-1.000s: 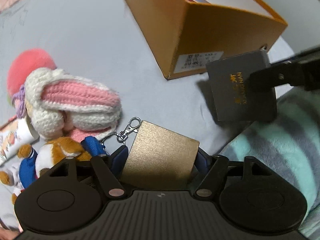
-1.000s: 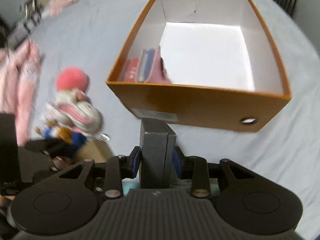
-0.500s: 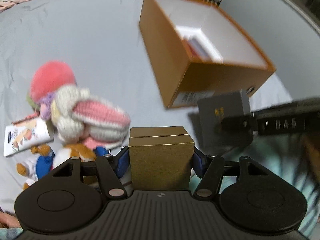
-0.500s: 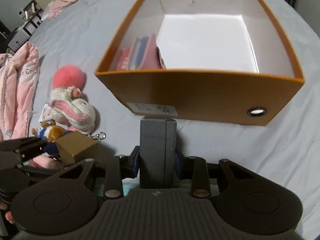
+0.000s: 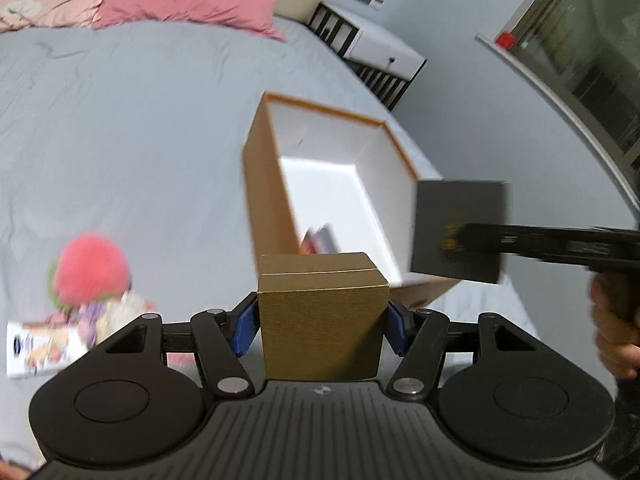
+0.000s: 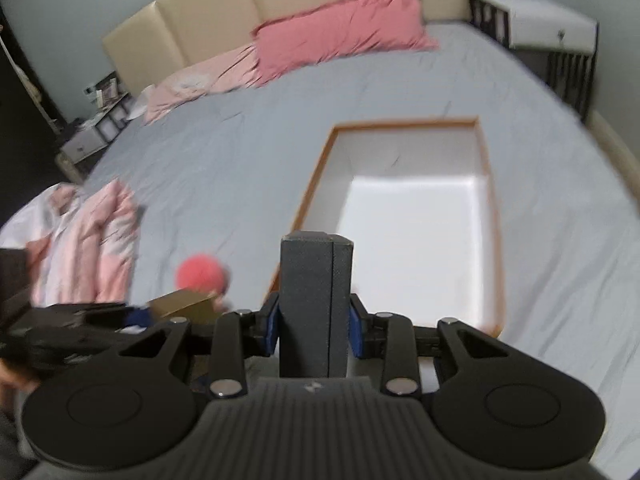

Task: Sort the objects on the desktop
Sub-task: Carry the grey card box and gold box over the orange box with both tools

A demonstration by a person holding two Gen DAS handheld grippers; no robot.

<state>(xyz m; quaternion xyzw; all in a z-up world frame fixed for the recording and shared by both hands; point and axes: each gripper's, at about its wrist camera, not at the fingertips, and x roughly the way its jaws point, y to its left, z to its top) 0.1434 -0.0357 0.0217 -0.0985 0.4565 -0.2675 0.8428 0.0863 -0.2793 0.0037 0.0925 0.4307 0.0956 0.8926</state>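
My left gripper [image 5: 322, 326] is shut on a gold box [image 5: 322, 312], held in the air just before the near left corner of the open orange box [image 5: 264, 184]. My right gripper [image 6: 314, 326] is shut on a dark grey box [image 6: 316, 300], held upright above the near edge of the orange box [image 6: 316, 168]. From the left wrist view the grey box [image 5: 458, 230] hangs over the orange box's right wall. Small flat items [image 5: 320, 240] stand inside the orange box. The gold box also shows in the right wrist view [image 6: 186, 306].
Plush toys with a pink pompom [image 5: 92, 272] and a small white packet [image 5: 40, 350] lie on the grey bed sheet to the left. Pink pillows [image 6: 340, 36] and a pink garment [image 6: 84, 240] lie farther off. A bedside cabinet [image 5: 376, 48] stands beyond the bed.
Both grippers have risen with their boxes and tilted up. The grey box has moved over the orange box's near edge, and the gold box has moved closer to the orange box.
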